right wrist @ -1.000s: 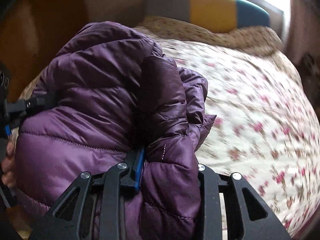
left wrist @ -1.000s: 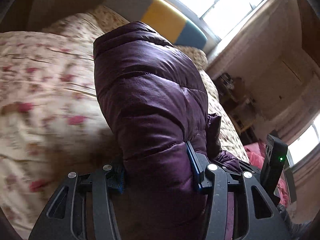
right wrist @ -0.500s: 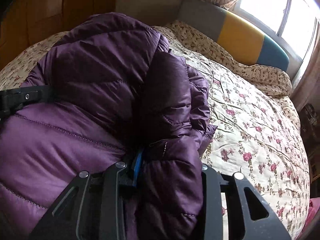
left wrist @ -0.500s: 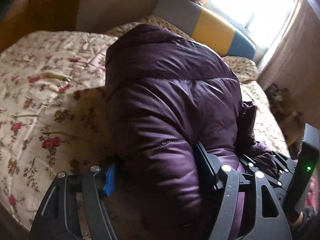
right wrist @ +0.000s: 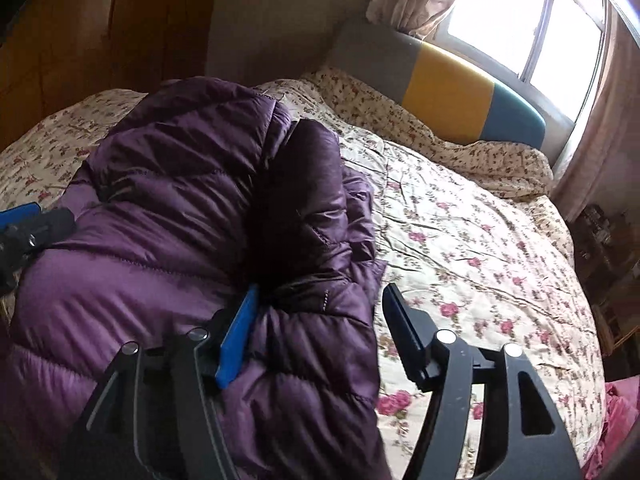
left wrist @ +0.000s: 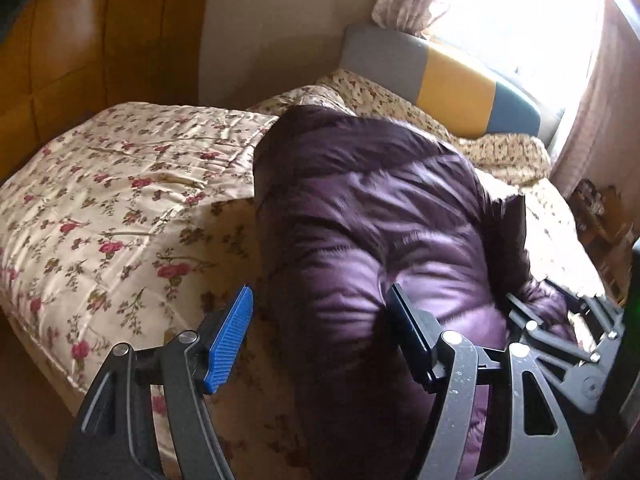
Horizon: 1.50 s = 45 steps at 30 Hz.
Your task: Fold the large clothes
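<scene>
Jacket laid on bed, both grips let go.
Left gripper point(left wrist: 320, 344) & right gripper point(right wrist: 316, 332) spread wide; purple jacket point(right wrist: 192, 216) rests on quilt point(right wrist: 460, 232), prob. for fold.

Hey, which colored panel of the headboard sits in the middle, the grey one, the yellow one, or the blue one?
The yellow panel is the middle one of the headboard. The grey panel sits on its left and the blue panel on its right, nearest the window.
</scene>
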Available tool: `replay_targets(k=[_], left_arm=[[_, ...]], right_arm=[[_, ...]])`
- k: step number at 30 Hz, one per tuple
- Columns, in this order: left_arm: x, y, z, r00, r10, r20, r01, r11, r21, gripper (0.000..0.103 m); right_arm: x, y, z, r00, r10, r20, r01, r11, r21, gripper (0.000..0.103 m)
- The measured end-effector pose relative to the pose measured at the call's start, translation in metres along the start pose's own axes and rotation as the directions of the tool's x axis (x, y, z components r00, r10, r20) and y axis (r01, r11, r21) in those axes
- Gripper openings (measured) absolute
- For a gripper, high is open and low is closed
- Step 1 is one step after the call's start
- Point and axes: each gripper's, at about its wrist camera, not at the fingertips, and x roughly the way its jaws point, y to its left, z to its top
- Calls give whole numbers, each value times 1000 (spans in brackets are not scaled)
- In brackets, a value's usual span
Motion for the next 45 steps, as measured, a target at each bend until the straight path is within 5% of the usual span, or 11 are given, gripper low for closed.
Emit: replay_targets(k=[11,15,18,25,45], left_arm=[[30,-15,-19,999,27,-29,-26,998,49,69],[14,-18,-13,999,49,-15,-48,998,35,69],[-2,-19,-11,999,50,6,-50,999,16,83],[-35,-26,-14,995,76,66,-77,997,14,88],[-81,-31,-38,983,149,110,-149,989,-10,99]], right_arm=[[26,-3,-26,999,36,-33,-34,998,50,61],[13,-10,-22,999,43,-21,-41,997,67,64],[3,-17,-17,999,41,-14,-39,995,89,75],[-33,-19,-13,999,35,26,-37,994,105,84],[-99,-11,-23,999,29,29,-32,991,133,94]])
